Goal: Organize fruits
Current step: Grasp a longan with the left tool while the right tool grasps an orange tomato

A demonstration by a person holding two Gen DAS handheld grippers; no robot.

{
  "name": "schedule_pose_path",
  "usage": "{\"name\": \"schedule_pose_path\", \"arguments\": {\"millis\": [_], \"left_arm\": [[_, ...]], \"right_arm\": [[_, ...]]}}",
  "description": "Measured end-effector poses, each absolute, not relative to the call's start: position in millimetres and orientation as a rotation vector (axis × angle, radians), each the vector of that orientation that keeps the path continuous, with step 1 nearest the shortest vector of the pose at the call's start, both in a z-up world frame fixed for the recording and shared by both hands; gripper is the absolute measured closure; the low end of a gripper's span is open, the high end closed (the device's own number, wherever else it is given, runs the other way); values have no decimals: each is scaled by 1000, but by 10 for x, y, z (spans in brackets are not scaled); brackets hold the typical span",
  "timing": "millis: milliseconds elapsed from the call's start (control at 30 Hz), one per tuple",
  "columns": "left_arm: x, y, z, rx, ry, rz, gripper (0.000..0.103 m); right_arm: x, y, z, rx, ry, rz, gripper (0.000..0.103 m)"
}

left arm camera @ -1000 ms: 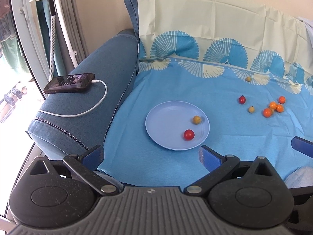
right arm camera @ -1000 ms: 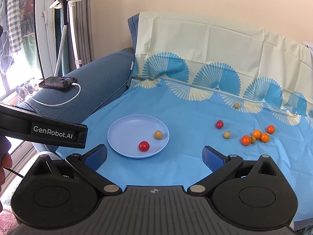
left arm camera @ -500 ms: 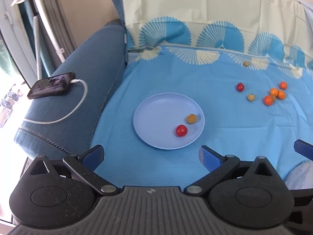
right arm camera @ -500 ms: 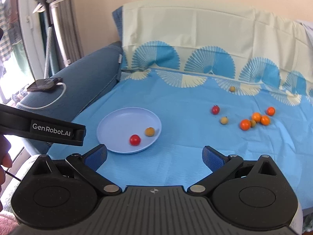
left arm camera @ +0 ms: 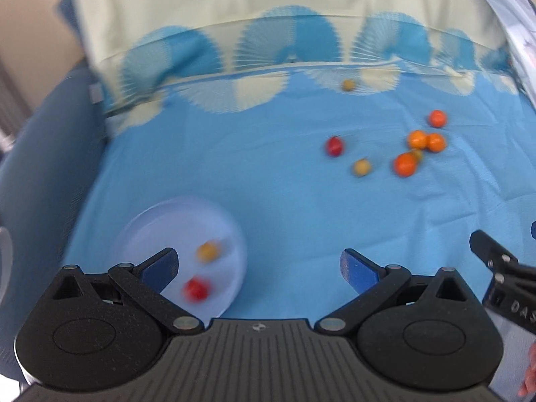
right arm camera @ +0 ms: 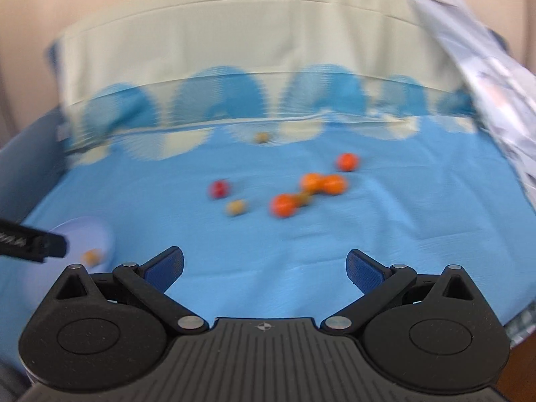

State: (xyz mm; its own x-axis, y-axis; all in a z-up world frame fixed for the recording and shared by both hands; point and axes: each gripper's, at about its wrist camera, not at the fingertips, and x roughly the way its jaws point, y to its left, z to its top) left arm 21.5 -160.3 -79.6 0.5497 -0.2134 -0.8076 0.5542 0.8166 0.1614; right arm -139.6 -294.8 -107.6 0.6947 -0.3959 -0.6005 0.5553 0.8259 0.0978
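Only two fruits lie in the round pale-blue plastic plate [left arm camera: 160, 231]: a small red cherry tomato [left arm camera: 196, 288] near its front rim and a yellow-orange one [left arm camera: 207, 251] just behind it. Both the left gripper [left arm camera: 259, 266] and the right gripper [right arm camera: 264, 268] hover with blue fingers spread wide, gripping nothing. Farther back on the bright blue sheet [left arm camera: 268, 184] sit a loose red tomato [left arm camera: 334, 146], a yellowish one [left arm camera: 361, 166] and a cluster of orange tomatoes [left arm camera: 418, 149], well apart from the plate.
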Motion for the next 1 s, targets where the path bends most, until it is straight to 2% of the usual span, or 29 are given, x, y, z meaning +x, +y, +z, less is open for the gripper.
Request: {"name": "schedule_pose_path", "arguments": {"millis": [400,600,800,833,867,900,933,967,1000], "left_arm": [[1284,-3195,-1947,473,1040,-613,0],[1671,-3544,-2320,453,1124,-592,0],[1724,-3604,-2336,462,1132,-591,1],[1696,-3613,-2315,471,1126,-585,9],[1665,-3613,-2273,476,1123,-580,28],[1627,-3610,-2212,473,1122,-579,43],[1595,-3608,-2167,472,1127,-587,77],[1581,-3611,-2137,473,1137,-595,77],[1574,-3606,-2106,459,1134,-609,77]], "right_arm": [[-382,-4696,-2009,222,629,-781,1],[207,-5077,-2543,215,728,-691,1],[279,-5067,-2625,201,642,-694,1],[277,-5071,-2618,202,640,-693,1],[276,-5075,-2611,201,640,-686,5],[268,-5057,-2594,192,635,-669,23],[254,-5017,-2564,172,625,-642,40],[255,-4969,-2536,148,625,-621,65],[262,-4934,-2518,134,636,-624,65]]}}
